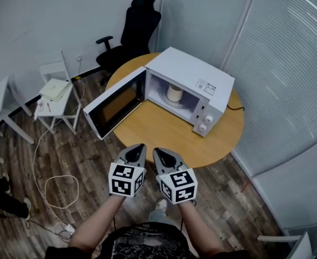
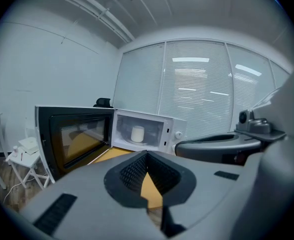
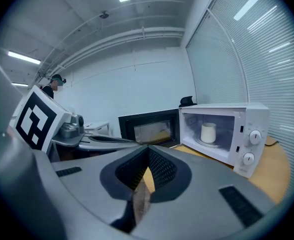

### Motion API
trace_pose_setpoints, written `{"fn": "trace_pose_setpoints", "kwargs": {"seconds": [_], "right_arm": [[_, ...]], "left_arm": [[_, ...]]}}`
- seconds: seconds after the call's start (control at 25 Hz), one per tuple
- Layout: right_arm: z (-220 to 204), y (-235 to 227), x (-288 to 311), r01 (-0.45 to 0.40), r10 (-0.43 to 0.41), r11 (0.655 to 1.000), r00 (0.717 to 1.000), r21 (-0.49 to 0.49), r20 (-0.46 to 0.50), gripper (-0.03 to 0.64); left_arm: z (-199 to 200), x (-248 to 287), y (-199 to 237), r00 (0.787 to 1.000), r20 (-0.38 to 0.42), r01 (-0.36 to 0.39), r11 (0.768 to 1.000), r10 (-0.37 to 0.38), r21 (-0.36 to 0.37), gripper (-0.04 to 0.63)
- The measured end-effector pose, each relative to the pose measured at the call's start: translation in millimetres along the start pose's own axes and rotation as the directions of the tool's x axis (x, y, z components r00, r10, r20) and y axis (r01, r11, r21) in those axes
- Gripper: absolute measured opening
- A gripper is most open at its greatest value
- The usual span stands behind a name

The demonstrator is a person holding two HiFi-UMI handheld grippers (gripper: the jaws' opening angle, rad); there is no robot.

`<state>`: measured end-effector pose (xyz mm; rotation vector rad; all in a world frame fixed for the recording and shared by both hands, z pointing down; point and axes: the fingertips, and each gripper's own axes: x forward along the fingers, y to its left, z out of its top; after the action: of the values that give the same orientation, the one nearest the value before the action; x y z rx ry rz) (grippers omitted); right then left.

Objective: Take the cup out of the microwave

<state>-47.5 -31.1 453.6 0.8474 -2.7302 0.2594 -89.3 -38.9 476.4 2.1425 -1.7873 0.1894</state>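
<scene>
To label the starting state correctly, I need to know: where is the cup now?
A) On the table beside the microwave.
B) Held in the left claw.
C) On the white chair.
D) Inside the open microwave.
D: the cup stands inside the microwave, its door swung open, while the left claw and the right claw are shut and empty.

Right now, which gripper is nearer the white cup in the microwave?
Right, narrowly. The right gripper hangs well short of the white cylindrical cup; the left gripper is beside it, farther off toward the open microwave door.
</scene>
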Motion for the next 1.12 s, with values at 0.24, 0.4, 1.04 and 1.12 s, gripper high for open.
{"fn": "trace_pose_setpoints", "kwargs": {"seconds": [0.24, 0.4, 1.04, 1.12], "right_arm": [[12, -66, 14, -0.016, 0.016, 1.0, 1.0, 0.002, -0.008, 0.015], [15, -101, 19, -0.028, 0.028, 1.0, 1.0, 0.01, -0.01, 0.015], [21, -161, 28, -0.017, 0.017, 1.0, 1.0, 0.023, -0.004, 0.015], [23, -169, 34, -0.001, 0.001, 1.0, 1.0, 0.025, -0.003, 0.015]], "left_arm": [[14, 65, -16, 1.0, -0.024, -0.011, 1.0, 0.011, 0.002, 0.009], [21, 98, -28, 0.999, -0.035, -0.02, 1.0, 0.02, 0.01, 0.009], [34, 160, -46, 0.999, -0.045, -0.006, 0.999, 0.007, 0.034, 0.009], [36, 171, -45, 0.999, -0.045, 0.01, 0.999, -0.009, 0.04, 0.009]]}}
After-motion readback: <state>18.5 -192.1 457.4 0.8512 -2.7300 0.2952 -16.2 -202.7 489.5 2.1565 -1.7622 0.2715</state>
